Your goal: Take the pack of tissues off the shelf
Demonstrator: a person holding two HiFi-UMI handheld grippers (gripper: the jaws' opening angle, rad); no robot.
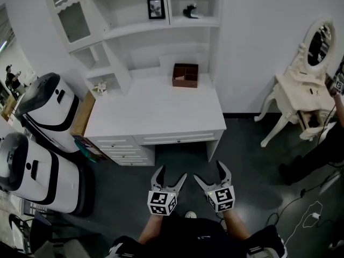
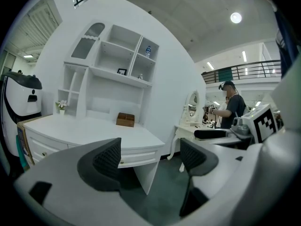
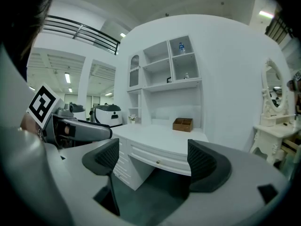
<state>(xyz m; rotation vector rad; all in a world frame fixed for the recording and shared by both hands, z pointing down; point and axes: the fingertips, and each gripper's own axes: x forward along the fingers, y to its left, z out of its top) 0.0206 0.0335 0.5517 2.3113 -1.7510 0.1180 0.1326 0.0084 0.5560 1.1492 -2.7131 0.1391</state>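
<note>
Both tongs gape, with nothing between their ribbed black pads (image 2: 107, 160) — left gripper (image 1: 173, 172) and right gripper (image 1: 208, 171), over dark floor (image 1: 247, 165). Ahead stand one smooth white desk (image 1: 156, 112) bearing one square brown wooden box (image 1: 185, 74), and one white shelf unit (image 1: 134, 31) with a black picture frame (image 1: 156, 8). The tissue pack I cannot surely pick out — maybe it is the small blue thing (image 3: 181, 46) in the top right compartment.

You're getting bright, even ceiling light (image 2: 235, 17); gripper views bending at dark edges; soft shadows under desk (image 1: 156, 112).
</note>
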